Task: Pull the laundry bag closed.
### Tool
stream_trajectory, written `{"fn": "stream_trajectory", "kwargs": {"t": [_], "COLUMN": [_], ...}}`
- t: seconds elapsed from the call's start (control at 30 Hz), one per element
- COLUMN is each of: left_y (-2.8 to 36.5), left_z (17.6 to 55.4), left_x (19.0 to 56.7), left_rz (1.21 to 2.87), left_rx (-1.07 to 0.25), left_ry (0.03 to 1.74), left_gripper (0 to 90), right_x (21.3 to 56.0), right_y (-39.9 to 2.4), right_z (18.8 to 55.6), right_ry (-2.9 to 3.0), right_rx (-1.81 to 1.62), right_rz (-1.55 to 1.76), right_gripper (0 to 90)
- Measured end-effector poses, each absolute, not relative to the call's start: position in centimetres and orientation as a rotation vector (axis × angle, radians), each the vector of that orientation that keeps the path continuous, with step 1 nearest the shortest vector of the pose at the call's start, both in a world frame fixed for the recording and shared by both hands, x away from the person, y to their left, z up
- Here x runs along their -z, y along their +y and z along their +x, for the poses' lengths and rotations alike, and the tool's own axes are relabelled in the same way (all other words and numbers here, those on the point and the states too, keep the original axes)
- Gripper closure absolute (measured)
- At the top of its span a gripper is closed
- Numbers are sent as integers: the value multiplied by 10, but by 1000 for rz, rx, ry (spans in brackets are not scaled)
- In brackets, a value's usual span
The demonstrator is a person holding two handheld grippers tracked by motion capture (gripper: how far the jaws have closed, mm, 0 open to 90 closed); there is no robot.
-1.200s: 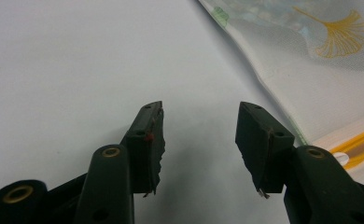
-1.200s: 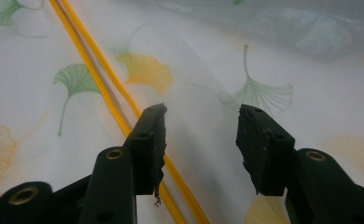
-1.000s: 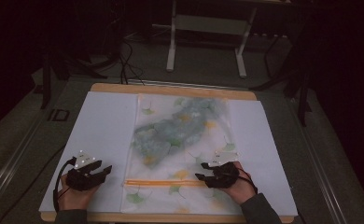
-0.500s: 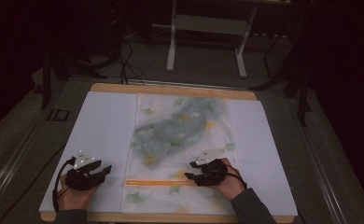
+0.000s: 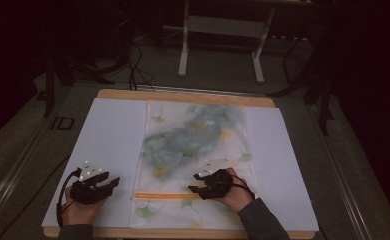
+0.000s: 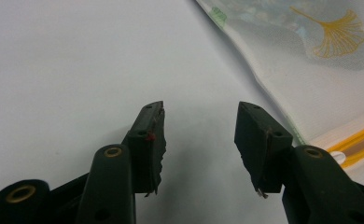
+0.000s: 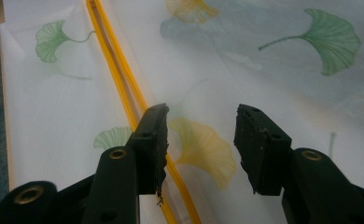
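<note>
1. My right tongs (image 5: 199, 182) hover low over the near end of the mesh bag (image 5: 195, 150), jaws wide apart with nothing between them. In the right gripper view they straddle the orange zipper (image 7: 124, 79), one jaw right at the zipper line, the other over a yellow leaf print (image 7: 206, 149).
2. My left tongs (image 5: 108, 181) rest on the white sheet (image 5: 110, 130) to the left of the bag, jaws open and empty. In the left gripper view the bag's edge (image 6: 283, 93) lies just beside them, apart from the jaws.
3. The bag lies flat in the middle of the bench (image 5: 183, 96), long side running near to far, with crumpled bluish cloth (image 5: 188, 137) showing through its far half. The zipper crosses the near end, left to right.
4. I cannot make out the zipper pull (image 6: 337, 157) for certain; a small pale tab by the zipper's left end, seen from the left tongs, may be it.
5. Risk: closing the right tongs here could pinch only thin mesh, since the fabric lies flat and slack. It would bunch or slip out.
6. Risk: pulling on the zipper with the left tongs off the bag could drag the whole bag across the smooth sheet.
7. Risk: a jaw edge could snag the mesh weave.
</note>
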State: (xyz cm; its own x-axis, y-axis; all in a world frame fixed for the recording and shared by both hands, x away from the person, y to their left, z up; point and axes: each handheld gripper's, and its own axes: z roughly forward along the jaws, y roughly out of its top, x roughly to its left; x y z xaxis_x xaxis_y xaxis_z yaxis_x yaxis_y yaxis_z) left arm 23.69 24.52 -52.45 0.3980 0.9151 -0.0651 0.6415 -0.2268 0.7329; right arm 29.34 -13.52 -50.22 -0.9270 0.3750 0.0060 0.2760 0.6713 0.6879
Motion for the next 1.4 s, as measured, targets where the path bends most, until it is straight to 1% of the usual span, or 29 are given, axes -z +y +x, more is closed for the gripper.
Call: {"fn": "stream_trajectory", "kwargs": {"t": [0.57, 1.4], "left_y": [246, 246], "left_z": [237, 237], "left_x": [524, 524], "left_rz": [1968, 1978], "left_rx": [-505, -522], "left_ry": [1327, 1328], "left_gripper": [528, 538], "right_x": [508, 509], "right_y": [-100, -59], "right_z": [299, 304], "right_ry": [2805, 2846], "right_rx": [-1074, -1072], "right_rz": [451, 345], "right_gripper": [544, 563]}}
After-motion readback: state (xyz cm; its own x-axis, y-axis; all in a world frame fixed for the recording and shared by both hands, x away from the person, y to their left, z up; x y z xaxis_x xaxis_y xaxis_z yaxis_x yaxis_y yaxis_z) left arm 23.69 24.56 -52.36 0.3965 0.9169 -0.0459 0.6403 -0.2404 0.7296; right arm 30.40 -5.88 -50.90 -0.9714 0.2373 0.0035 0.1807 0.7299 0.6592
